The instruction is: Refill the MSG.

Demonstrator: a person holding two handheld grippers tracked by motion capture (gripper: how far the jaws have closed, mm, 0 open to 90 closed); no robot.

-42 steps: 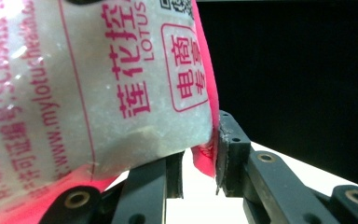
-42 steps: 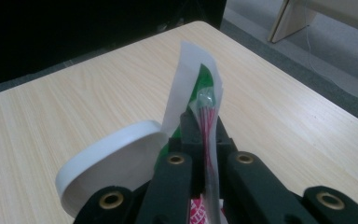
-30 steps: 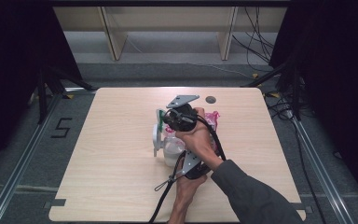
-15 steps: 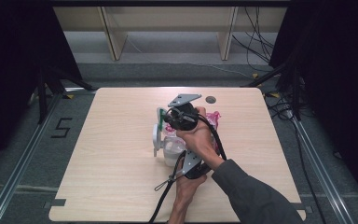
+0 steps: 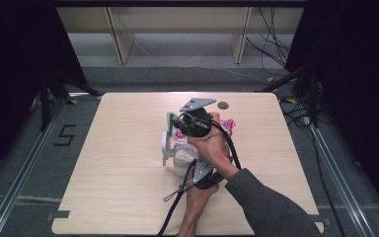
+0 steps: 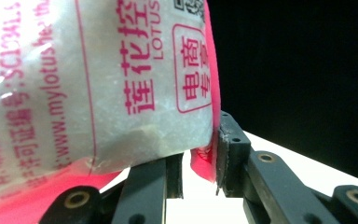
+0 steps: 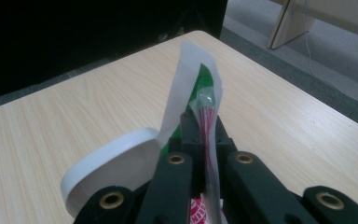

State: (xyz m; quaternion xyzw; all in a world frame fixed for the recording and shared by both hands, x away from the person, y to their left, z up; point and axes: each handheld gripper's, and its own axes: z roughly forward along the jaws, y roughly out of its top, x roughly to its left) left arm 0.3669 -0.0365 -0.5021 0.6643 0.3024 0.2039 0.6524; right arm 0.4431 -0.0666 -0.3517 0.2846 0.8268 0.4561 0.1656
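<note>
Nothing moves since earlier: right gripper (image 7: 200,140) fingers pinch bag (image 6: 98,79) top edge; left gripper (image 6: 198,161) clamps its bottom, directly below.

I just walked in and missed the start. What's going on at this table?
A person works a bag of white granules with two tools at the middle of the table. The left tool grips the bag's lower corner. The right tool is shut on the bag's top edge, next to a white scoop with a green strip. Nothing appears to have been poured out.
</note>
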